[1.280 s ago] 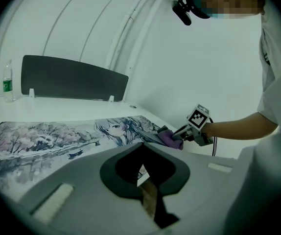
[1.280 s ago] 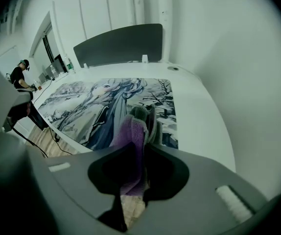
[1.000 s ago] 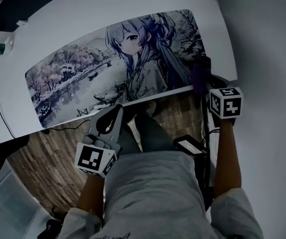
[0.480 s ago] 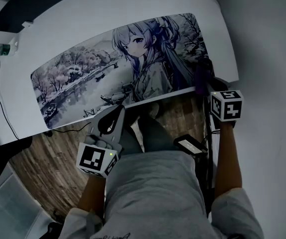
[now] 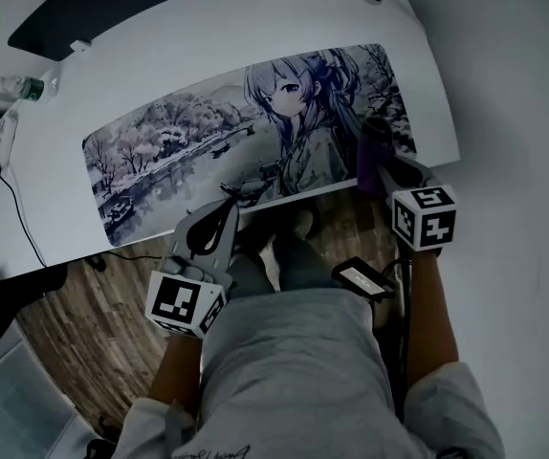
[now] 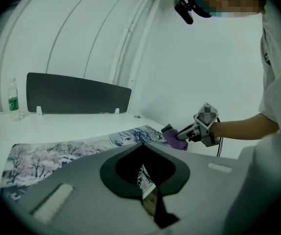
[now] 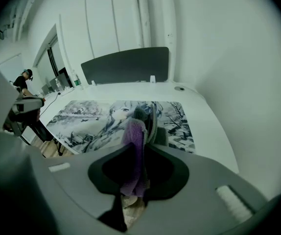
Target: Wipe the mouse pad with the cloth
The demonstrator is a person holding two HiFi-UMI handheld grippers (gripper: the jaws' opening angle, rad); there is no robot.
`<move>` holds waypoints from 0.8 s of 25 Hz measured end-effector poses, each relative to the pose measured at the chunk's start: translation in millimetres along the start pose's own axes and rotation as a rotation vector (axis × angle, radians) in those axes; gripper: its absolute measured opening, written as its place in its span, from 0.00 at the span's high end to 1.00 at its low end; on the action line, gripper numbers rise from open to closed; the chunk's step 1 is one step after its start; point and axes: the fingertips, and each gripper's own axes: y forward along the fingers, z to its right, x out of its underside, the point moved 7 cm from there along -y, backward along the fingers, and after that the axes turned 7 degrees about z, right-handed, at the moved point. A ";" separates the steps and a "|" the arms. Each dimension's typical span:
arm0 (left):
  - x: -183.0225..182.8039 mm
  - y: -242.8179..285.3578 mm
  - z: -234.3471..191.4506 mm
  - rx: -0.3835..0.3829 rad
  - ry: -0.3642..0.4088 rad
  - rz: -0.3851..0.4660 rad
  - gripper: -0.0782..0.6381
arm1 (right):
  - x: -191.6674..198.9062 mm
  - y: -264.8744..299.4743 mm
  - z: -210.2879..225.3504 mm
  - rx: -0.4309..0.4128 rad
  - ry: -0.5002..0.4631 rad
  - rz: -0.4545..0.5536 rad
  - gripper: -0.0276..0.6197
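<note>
A white tabletop (image 5: 160, 70) carries a long illustrated mouse pad (image 5: 188, 146) that spans most of its near side. The left gripper (image 5: 225, 205) hovers off the pad's near edge, its jaws pressed together on nothing. The right gripper (image 5: 382, 165), over the pad's right end, pinches a purple cloth (image 5: 371, 140) that hangs bunched from its jaws, close over the print; contact cannot be confirmed. With nothing holding the pad down, a firm stroke could drag or ruck it across the smooth top. Gripped as a narrow bunch, the cloth may wipe only a thin strip, or pull loose under friction.
</note>
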 end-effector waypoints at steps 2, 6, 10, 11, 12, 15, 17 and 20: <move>-10.0 -10.0 -5.5 -0.001 0.010 0.011 0.86 | -9.8 -6.9 -23.8 -0.025 -0.014 0.024 0.84; -23.1 -31.9 -19.4 -0.009 0.017 0.026 0.86 | -29.1 -21.3 -73.1 -0.093 -0.035 0.073 0.84; -38.3 -50.6 -32.3 -0.026 0.024 0.044 0.86 | -53.7 -30.5 -118.9 -0.167 -0.049 0.146 0.84; -41.3 -56.4 -34.8 -0.029 0.020 0.048 0.86 | -59.3 -33.2 -130.8 -0.184 -0.054 0.162 0.84; -43.8 -62.1 -37.5 -0.034 0.012 0.052 0.86 | -65.1 -35.4 -142.9 -0.205 -0.059 0.179 0.84; -49.4 -79.6 -45.8 -0.046 -0.026 0.068 0.86 | -81.3 -42.1 -180.2 -0.276 -0.086 0.224 0.85; -53.2 -91.0 -50.4 -0.057 -0.039 0.083 0.86 | -90.3 -48.1 -202.9 -0.330 -0.101 0.245 0.85; -56.8 -105.8 -55.0 -0.075 -0.027 0.095 0.86 | -99.8 -57.0 -229.2 -0.397 -0.107 0.266 0.85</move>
